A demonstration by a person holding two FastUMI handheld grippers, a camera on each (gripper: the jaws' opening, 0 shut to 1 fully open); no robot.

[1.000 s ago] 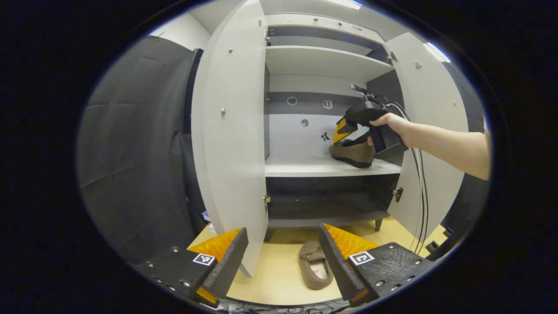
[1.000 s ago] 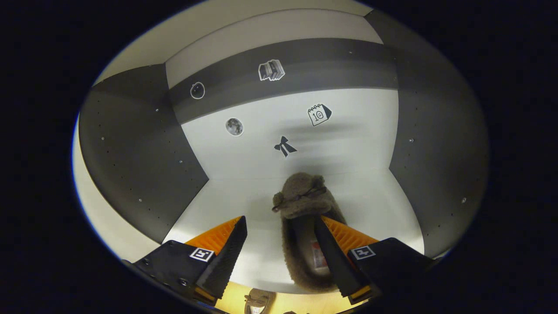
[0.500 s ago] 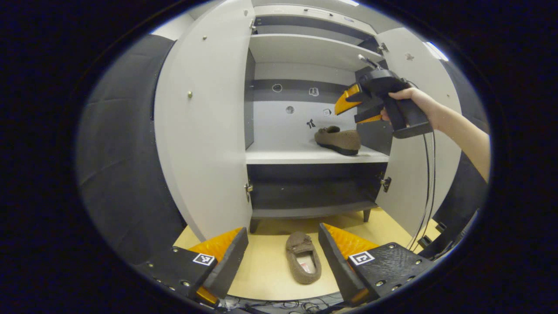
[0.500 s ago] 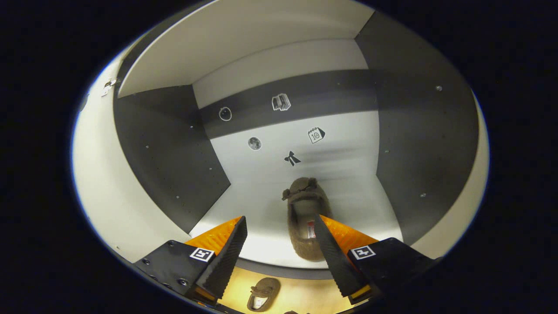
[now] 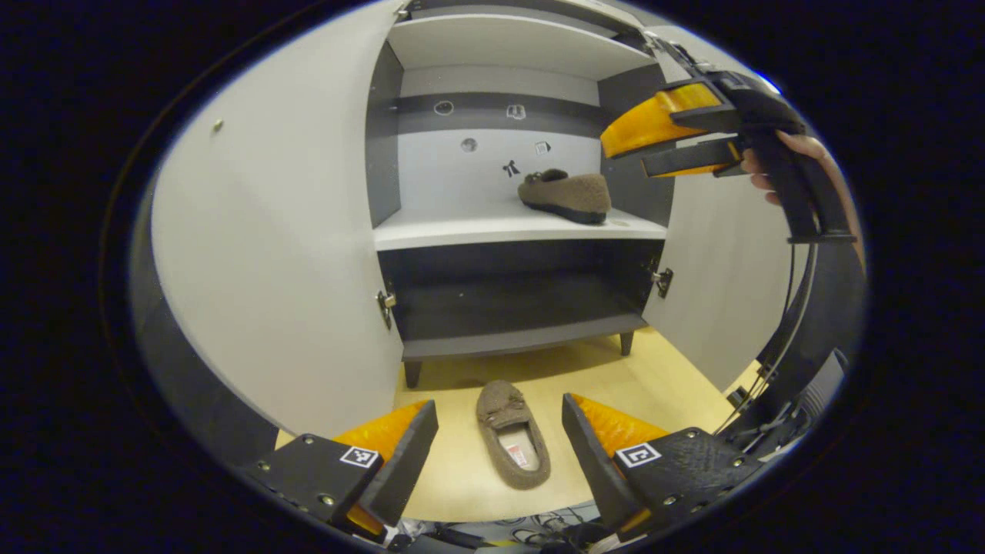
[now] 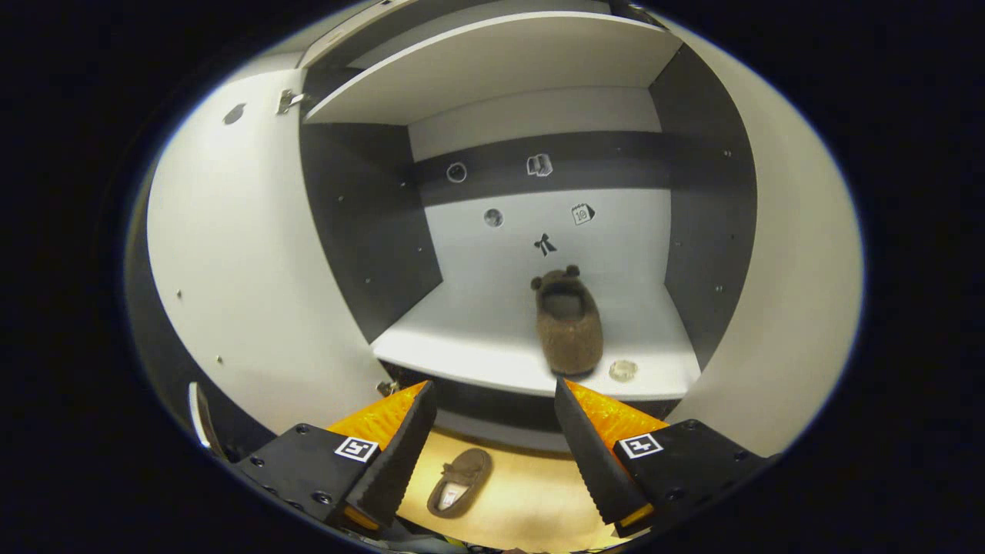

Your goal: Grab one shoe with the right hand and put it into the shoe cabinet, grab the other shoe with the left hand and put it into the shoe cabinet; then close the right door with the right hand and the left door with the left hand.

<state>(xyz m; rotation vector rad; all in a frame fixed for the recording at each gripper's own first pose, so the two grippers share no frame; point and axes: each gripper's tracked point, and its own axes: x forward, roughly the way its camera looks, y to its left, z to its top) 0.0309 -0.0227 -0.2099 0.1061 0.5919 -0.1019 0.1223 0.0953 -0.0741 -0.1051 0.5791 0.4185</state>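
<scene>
**Status: one shoe shelved, one on floor**

Brown fuzzy slipper rests on the white middle shelf of the white-and-grey shoe cabinet. The second brown slipper lies on the yellow floor. Left gripper and right gripper hold their fingers spread, empty. The hand gripping the right gripper is partly hidden.

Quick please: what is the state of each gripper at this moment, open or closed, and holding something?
Left gripper: jaws open, holding nothing, above the shoe on the floor.
Right gripper: jaws open, holding nothing.
</scene>
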